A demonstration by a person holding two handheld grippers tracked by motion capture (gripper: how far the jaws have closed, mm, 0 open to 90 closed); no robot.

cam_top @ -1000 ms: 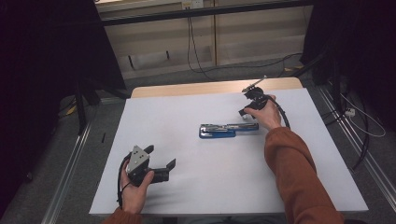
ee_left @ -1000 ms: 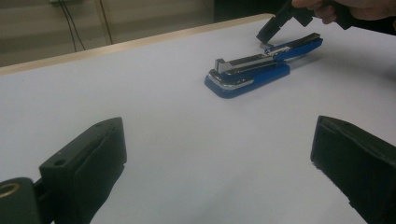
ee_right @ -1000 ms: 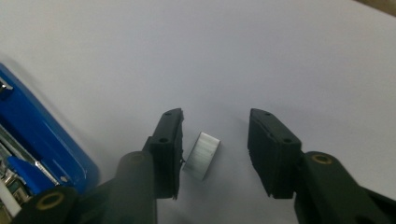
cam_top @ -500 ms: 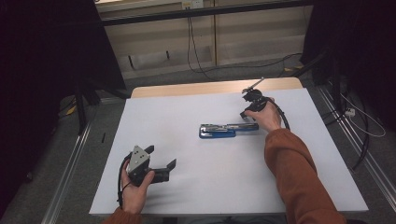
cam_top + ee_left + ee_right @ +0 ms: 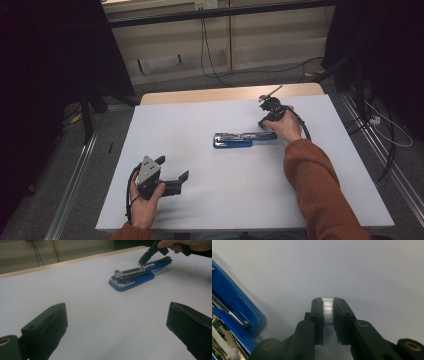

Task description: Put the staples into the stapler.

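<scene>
A blue stapler (image 5: pixel 244 139) lies opened out flat in the middle of the white table (image 5: pixel 215 205). My right gripper (image 5: pixel 265 124) points down at the table just past the stapler's right end. In the right gripper view its jaws have just been closing, and the right gripper (image 5: pixel 327 302) is shut on a short silvery strip of staples (image 5: pixel 327 311), with the stapler (image 5: pixel 234 315) to its left. My left gripper (image 5: pixel 174 168) rests on the table at the front left, open with nothing between its fingers. The left gripper (image 5: pixel 116 312) faces the stapler (image 5: pixel 130 277) and the right gripper (image 5: pixel 144 260) beyond it.
A wooden strip (image 5: pixel 225 94) runs along the table's far edge. Metal rails (image 5: pixel 75 175) flank the table on both sides. Cables (image 5: pixel 385 135) lie on the floor to the right and behind. Dark curtains stand at both back corners.
</scene>
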